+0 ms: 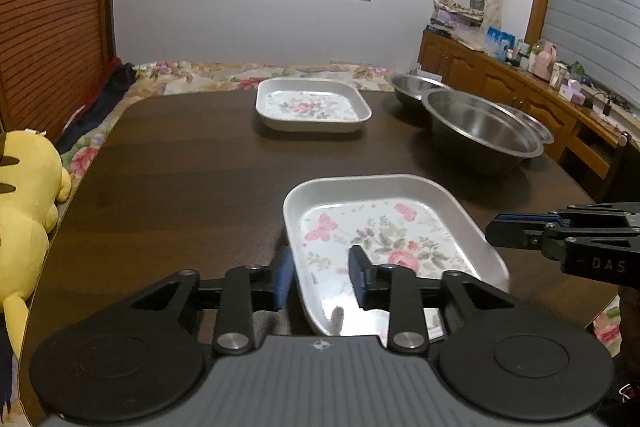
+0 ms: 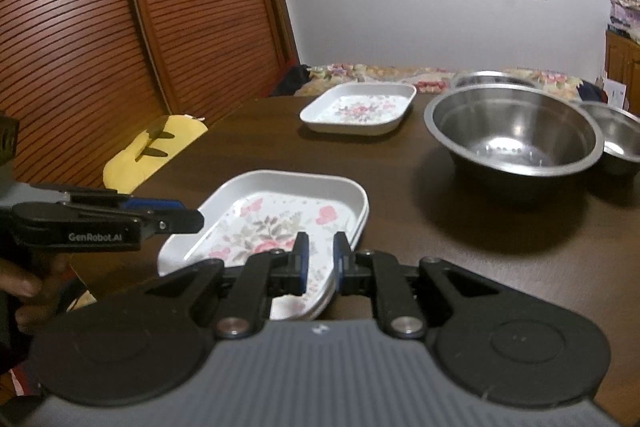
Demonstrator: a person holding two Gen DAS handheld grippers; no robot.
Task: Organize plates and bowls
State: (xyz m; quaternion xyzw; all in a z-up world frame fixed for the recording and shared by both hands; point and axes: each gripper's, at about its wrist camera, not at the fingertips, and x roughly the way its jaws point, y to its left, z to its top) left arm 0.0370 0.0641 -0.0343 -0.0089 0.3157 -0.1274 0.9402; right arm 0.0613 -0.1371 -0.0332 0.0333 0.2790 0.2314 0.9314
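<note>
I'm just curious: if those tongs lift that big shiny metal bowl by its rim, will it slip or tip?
Probably slippery: the big steel bowl looks polished and reflective. Held by one edge, it would likely tilt, being wide and deep. It looks rigid and should not bend.

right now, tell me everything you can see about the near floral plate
The near floral plate is a white, rounded-rectangle dish with a raised rim and a pink rose-and-butterfly print, glossy like melamine. It seems to sit on a second matching plate, on the dark wooden table. The right claw straddles its right rim; the left claw straddles its left rim.
</note>
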